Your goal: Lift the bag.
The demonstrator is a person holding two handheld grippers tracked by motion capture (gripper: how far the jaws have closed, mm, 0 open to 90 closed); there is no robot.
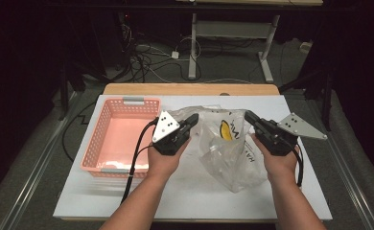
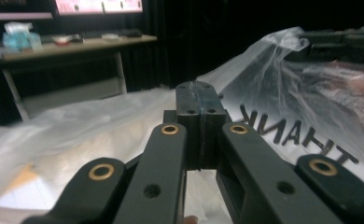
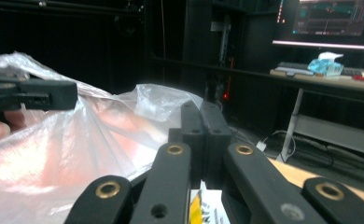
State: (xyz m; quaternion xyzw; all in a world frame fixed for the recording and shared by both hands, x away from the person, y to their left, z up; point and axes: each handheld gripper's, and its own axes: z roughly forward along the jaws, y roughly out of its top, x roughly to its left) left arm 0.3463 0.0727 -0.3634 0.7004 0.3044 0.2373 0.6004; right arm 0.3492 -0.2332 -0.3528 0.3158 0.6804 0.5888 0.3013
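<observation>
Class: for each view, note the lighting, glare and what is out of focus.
High view: bright white table, dark surroundings, glare on the clear plastic bag. Left gripper view: near black tool soft, bag lettering sharp. Right gripper view: dim room, glowing monitor.

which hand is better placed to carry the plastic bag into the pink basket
Left, probably. The left gripper, shut on the plastic bag, sits beside the pink basket; the right gripper is farther away.
</observation>
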